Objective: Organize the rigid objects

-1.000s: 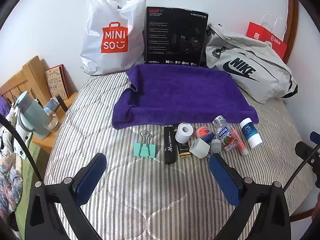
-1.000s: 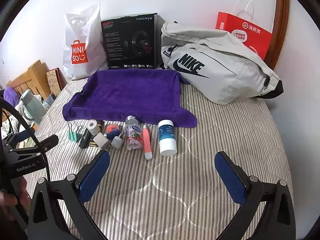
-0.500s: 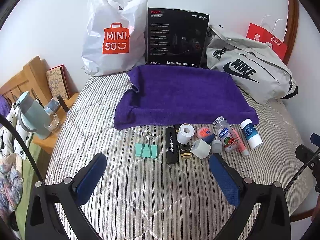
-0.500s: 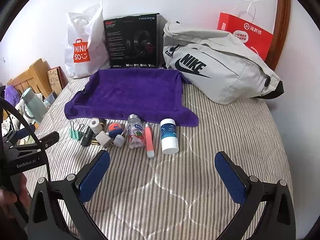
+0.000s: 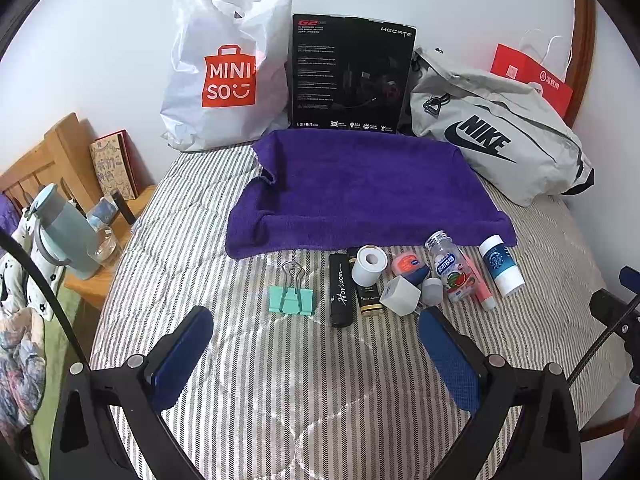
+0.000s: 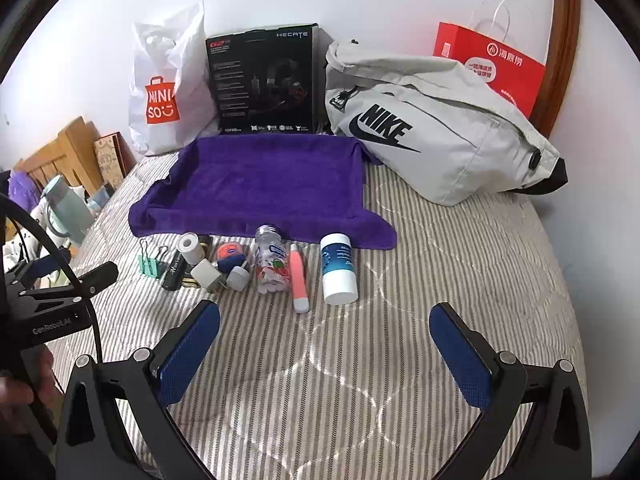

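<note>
A row of small objects lies on the striped bed in front of a purple towel [image 5: 360, 188]: a teal binder clip [image 5: 291, 298], a black Horizon tube [image 5: 341, 290], a white tape roll [image 5: 370, 264], a white cube [image 5: 400, 295], a clear bottle [image 5: 450, 272], a pink tube [image 6: 298, 280] and a white-and-blue bottle [image 6: 338, 268]. My left gripper [image 5: 316, 356] is open and empty, just short of the row. My right gripper [image 6: 324, 354] is open and empty, below the white-and-blue bottle.
A Miniso bag [image 5: 228, 68], a black headset box [image 5: 352, 76], a grey Nike bag [image 5: 496, 140] and a red paper bag [image 6: 492, 68] stand along the wall. A bedside shelf with a teal flask [image 5: 64, 232] is at the left edge.
Both grippers have moved slightly forward toward the row of objects. Both stay open and nothing on the bed has moved.
</note>
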Demonstrator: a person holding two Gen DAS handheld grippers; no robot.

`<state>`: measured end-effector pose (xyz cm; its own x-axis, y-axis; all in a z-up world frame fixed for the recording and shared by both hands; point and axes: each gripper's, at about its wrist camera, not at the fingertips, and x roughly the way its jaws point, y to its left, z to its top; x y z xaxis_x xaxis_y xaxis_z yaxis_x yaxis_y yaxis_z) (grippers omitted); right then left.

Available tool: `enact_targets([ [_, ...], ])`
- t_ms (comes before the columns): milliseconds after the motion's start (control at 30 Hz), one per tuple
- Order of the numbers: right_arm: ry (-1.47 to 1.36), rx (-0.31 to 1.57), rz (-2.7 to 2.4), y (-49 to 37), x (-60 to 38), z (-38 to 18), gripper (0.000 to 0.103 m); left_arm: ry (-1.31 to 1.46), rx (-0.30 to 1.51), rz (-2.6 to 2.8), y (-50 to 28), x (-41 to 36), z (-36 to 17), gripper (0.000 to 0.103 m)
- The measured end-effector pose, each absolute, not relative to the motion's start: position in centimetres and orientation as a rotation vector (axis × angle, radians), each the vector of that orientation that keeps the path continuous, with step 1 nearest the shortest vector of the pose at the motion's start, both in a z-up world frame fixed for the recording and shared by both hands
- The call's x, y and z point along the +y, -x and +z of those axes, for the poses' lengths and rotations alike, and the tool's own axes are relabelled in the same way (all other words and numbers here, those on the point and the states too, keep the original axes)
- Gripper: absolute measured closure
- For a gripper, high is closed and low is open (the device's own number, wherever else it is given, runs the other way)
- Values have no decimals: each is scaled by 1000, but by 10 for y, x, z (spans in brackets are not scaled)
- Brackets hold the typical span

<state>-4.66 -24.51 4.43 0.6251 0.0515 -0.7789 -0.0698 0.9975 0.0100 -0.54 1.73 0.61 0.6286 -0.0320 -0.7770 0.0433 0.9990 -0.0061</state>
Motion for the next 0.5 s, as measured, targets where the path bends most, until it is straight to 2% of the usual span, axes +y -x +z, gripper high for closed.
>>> enact_targets([
  [500,28,902,66,41,-248,40,0,-19,931,-42,-12,25,-18,0],
])
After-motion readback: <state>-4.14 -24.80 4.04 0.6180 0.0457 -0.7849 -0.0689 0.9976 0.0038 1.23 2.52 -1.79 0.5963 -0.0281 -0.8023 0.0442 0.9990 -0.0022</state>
